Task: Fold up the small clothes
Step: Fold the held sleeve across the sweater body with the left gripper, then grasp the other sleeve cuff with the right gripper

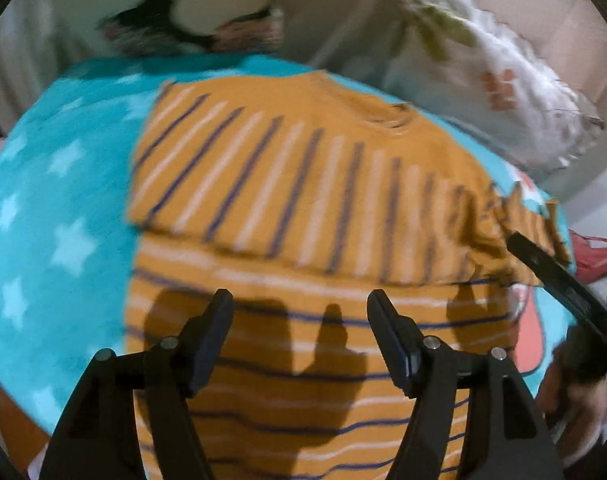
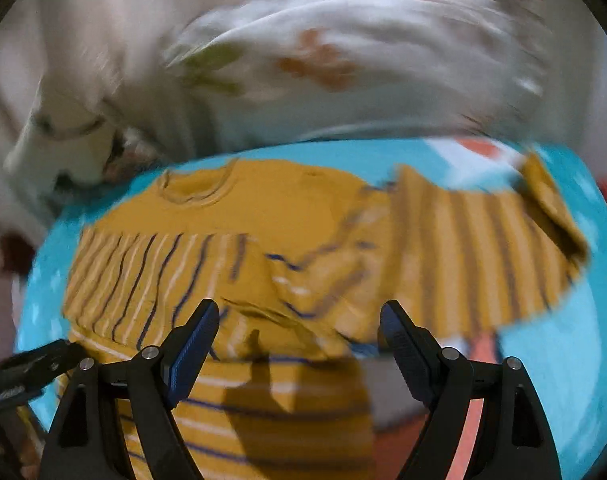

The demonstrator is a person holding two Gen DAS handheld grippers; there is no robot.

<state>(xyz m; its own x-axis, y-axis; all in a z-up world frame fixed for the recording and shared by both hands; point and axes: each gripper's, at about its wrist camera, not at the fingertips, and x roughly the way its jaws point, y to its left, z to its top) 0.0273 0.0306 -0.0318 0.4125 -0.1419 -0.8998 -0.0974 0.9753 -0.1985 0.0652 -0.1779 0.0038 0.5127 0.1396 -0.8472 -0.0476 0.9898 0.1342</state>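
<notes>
Fingers of my left hand-held gripper (image 1: 299, 304) spread wide, holding nothing. My right hand-held gripper (image 2: 299, 316) gapes likewise above the striped shirt (image 1: 303, 184).

Left gripper (image 1: 299, 308) jaws apart over striped mustard shirt (image 1: 303, 184), left sleeve folded across, on teal star blanket (image 1: 63, 200).

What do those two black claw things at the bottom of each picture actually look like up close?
Each is a black plastic two-finger gripper. The left gripper has two tapering fingers on angular linkage arms joined by small silver pins. The right gripper is built the same, though its finger pads look ribbed and dark blue. No cables, markings or sleeves are visible.
</notes>
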